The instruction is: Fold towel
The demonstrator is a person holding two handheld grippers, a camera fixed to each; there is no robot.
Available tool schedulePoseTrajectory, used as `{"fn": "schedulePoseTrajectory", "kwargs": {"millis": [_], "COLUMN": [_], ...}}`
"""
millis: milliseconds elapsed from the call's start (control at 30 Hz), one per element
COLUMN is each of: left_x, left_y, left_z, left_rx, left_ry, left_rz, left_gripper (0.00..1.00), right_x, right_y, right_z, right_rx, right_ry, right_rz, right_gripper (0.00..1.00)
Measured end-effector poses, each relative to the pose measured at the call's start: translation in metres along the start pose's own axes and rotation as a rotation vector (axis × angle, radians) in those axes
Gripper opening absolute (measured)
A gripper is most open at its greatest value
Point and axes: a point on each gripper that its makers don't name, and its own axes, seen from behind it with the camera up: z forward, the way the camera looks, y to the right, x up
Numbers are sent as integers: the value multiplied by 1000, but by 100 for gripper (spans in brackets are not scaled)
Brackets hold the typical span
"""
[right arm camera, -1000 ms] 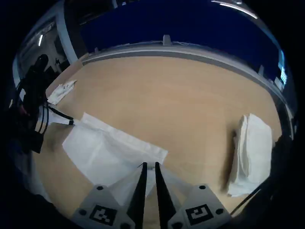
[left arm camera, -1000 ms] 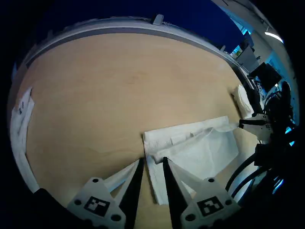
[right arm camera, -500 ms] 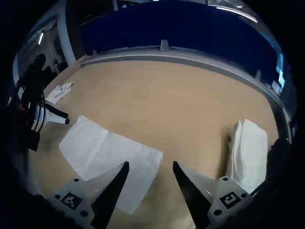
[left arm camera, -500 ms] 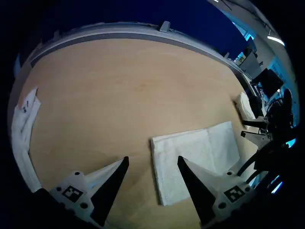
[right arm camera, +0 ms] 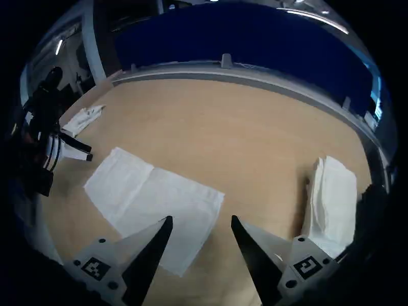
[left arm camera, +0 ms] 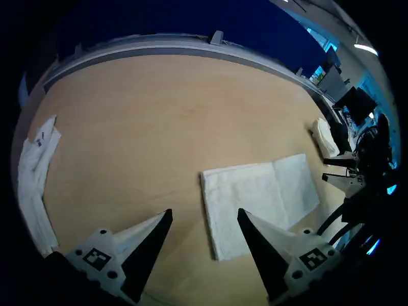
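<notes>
The towel (left arm camera: 257, 191) lies flat on the pale wood-grain surface (left arm camera: 153, 117). It is a white rectangle of nubbly terry, folded over, with one crease line across it and its corners square. The left hand-held gripper (left arm camera: 204, 211) hangs above its near short edge with its dark wedge fingers spread wide, gripping nothing. One fingertip is over the cloth and the other over bare wood.

In the right gripper view, the right hand-held gripper (right arm camera: 201, 218) is likewise splayed and empty above the towel's opposite end.

A stack of folded cloths (right arm camera: 334, 204) sits well apart near one edge of the surface, and a loose cloth (left arm camera: 33, 168) lies rumpled along the other. Between them the wood is open up to the grey rim (left arm camera: 168, 47) and the blue partition (right arm camera: 245, 46) behind it.
</notes>
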Motion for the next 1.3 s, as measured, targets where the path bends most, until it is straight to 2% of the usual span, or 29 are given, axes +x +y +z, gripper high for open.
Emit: {"fn": "schedulePoseTrajectory", "kwargs": {"millis": [167,467,667,767,1000,1300], "left_x": [-26,-74,-88,-89,-99,-134], "left_y": [-4,-7,-7,-10,-15,-28], "left_z": [-15,-40,-45,-47,-61,-86], "left_rx": [33,76,77,84,111,166], "left_ry": [6,17,17,24,35,46], "left_rz": [6,-25,-63,-69,-79,-137], "left_gripper": [95,95,95,95,95,95], "right_x": [-15,-43,-48,-48,-55,-70], "right_y": [-9,-22,-24,-24,-32,-42], "right_z": [-11,-30,-32,-33,-32,-29], "right_rx": [-1,-11,-14,-8,33,93], "right_ry": [-2,-7,-6,-7,-37,-93], "right_rz": [-6,12,29,17,-62,-172], "right_gripper": [89,89,89,89,89,89]}}
